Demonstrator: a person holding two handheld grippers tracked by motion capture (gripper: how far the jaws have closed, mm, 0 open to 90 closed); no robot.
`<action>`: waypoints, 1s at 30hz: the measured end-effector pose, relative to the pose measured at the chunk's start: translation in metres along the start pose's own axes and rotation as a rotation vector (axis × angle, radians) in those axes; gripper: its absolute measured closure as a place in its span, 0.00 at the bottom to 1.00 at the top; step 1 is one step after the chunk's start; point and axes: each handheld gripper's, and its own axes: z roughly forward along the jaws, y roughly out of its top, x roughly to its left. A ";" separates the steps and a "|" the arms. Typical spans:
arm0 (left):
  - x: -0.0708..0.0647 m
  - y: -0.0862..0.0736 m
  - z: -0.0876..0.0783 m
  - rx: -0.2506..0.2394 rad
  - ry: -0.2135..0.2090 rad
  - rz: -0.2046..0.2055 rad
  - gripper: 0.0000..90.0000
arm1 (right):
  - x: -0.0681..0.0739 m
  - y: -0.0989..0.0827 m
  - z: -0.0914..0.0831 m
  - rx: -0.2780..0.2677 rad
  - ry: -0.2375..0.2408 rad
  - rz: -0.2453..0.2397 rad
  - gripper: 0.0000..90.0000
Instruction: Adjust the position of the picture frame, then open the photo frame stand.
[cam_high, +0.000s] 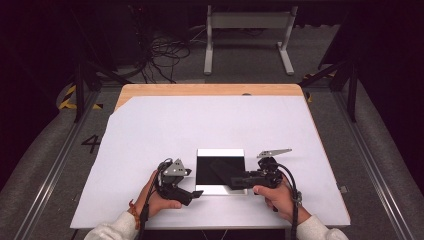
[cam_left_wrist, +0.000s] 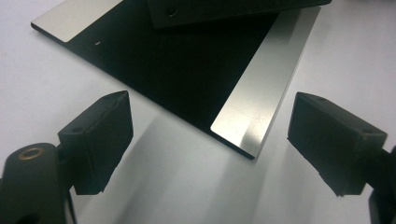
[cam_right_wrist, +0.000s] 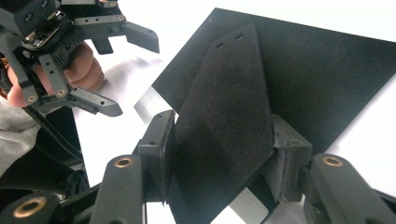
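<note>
Black flap (cam_right_wrist: 224, 121): clamped edgewise in right gripper (cam_high: 239, 181), held over the plate (cam_high: 220, 150), likely for placing. Plate: flat on white sheet (cam_high: 150, 130), near edge. Left gripper (cam_left_wrist: 210, 140): jaws apart, empty, straddling plate's corner, likely to steady it.

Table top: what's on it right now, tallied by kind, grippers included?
Black plates with silver edge strips: 1
Black flat pieces with two holes: 1, clamped in the right gripper
White sheets covering the table: 1
Grippers: 2, the left gripper open
Total: 5
</note>
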 end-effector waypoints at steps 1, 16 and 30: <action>0.001 -0.001 -0.001 0.000 -0.001 -0.004 0.17 | 0.000 0.000 0.000 0.001 0.000 -0.003 0.56; 0.005 0.004 0.008 0.023 -0.012 -0.020 0.16 | 0.005 -0.003 -0.004 0.003 -0.013 -0.069 0.59; 0.006 0.012 0.019 0.029 -0.013 -0.015 0.15 | 0.013 -0.004 -0.008 -0.017 -0.034 -0.163 0.62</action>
